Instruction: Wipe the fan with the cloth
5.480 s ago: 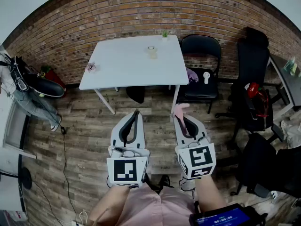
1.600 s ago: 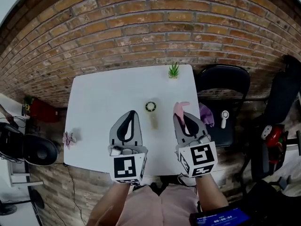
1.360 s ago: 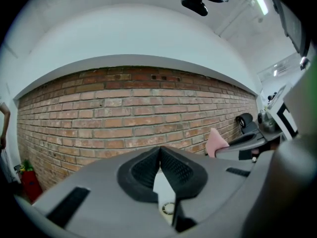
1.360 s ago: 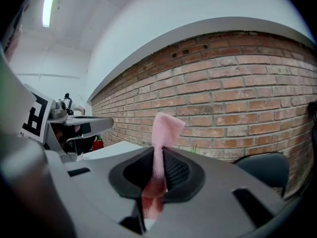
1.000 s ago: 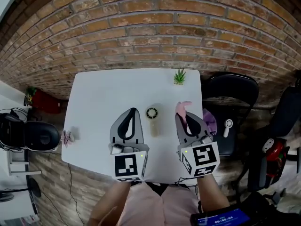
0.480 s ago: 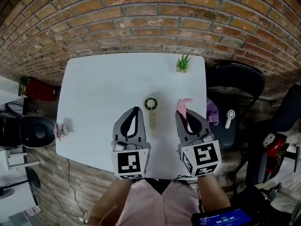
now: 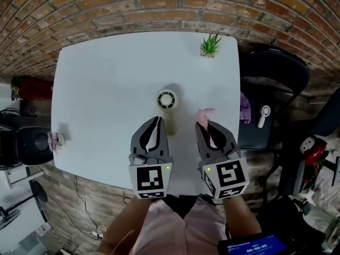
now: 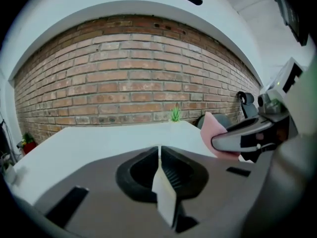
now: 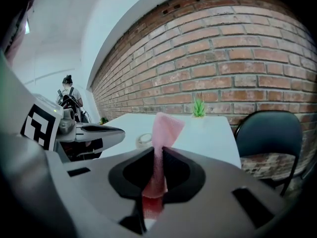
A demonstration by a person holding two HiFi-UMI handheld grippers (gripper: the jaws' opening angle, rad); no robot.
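Note:
A small white handheld fan (image 7: 166, 100) lies on the white table (image 7: 106, 89), its handle pointing toward me. My left gripper (image 7: 155, 120) is shut with nothing in it, its tips just left of the fan's handle. The right gripper (image 7: 204, 124) is shut on a pink cloth (image 7: 203, 114), which sticks up past its tips to the right of the handle. In the right gripper view the cloth (image 9: 163, 128) stands between the jaws, with the fan (image 9: 144, 140) behind it and the left gripper (image 9: 94, 133) at the left. The left gripper view shows closed jaws and the cloth (image 8: 213, 133); the fan is hidden.
A small potted plant (image 7: 210, 45) stands at the table's far right corner by the brick wall. A small pink object (image 7: 55, 138) lies at the left edge. The black chair (image 7: 276, 84) on the right holds another fan (image 7: 263, 116) and a purple cloth (image 7: 244, 106).
Both grippers have come down toward the table, side by side, and now flank the fan's handle. The cloth stays held in the right gripper; the left stays shut.

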